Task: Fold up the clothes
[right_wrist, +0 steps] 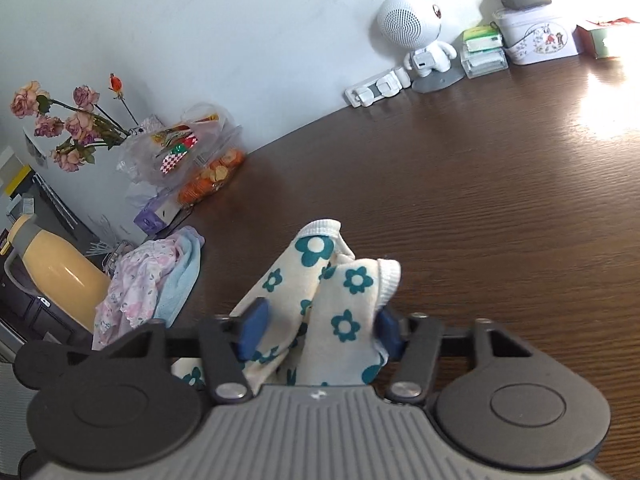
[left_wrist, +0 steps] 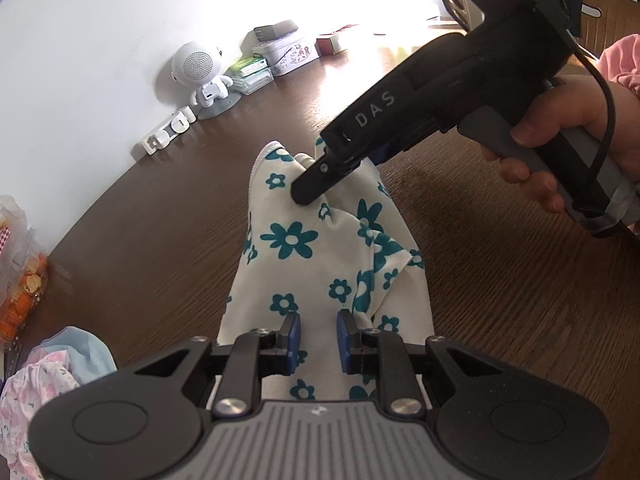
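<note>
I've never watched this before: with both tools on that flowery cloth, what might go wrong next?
1. The right tool has only a bunched end of the flowered garment between its pads; it could slip out.
2. The left tool grips the other end, so pulling apart might drag creases in rather than flatten it.
3. The pile of pink and blue clothes lies close by and might get swept along.

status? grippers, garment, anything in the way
Left gripper shut on floral garment. Right gripper jaws around its bunched end, grip unclear. Table ahead bare; pink clothes pile off left.
</note>
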Motion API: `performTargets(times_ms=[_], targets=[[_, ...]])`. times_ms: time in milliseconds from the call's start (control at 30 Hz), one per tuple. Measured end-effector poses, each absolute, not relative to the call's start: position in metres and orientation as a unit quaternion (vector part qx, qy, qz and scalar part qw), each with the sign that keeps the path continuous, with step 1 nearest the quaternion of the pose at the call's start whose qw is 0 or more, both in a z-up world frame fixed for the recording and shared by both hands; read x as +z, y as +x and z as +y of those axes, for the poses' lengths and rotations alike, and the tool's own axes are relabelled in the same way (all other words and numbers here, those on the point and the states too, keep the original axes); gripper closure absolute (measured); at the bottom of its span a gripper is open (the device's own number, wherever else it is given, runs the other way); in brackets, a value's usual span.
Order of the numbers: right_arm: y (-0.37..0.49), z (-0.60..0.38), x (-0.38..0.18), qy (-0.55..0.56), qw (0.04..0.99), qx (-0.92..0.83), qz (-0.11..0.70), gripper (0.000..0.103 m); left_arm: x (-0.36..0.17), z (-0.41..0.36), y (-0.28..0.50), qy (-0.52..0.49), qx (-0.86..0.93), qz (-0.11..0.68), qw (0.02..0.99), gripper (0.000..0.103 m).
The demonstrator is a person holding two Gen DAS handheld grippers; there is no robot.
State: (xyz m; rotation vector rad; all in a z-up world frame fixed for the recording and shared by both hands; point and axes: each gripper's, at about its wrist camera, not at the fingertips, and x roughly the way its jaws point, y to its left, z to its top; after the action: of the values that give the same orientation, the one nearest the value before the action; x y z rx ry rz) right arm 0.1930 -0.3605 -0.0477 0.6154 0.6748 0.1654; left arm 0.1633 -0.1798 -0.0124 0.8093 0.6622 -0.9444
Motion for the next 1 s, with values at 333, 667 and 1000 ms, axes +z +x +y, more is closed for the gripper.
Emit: performTargets(times_ms=[333, 667, 1000], targets=[[0.184, -0.365, -0.045, 0.294, 0.902, 0.051, 0.312, 0.048, 0.016, -0.147, 0.159, 0.336, -0.421, 0.307, 0.785, 0.078], [0.105, -0.280, 0.019, 0.072, 0.951, 0.132, 0.272, 0.009, 0.079, 0.034, 0.084, 0.277, -0.244, 0.277, 0.887, 0.003], [0.023, -0.059, 0.021, -0.164, 0.869, 0.402, 0.236, 0.001, 0.058, 0.168, 0.003, 0.208, -0.159, 0.333, 0.906, 0.003]])
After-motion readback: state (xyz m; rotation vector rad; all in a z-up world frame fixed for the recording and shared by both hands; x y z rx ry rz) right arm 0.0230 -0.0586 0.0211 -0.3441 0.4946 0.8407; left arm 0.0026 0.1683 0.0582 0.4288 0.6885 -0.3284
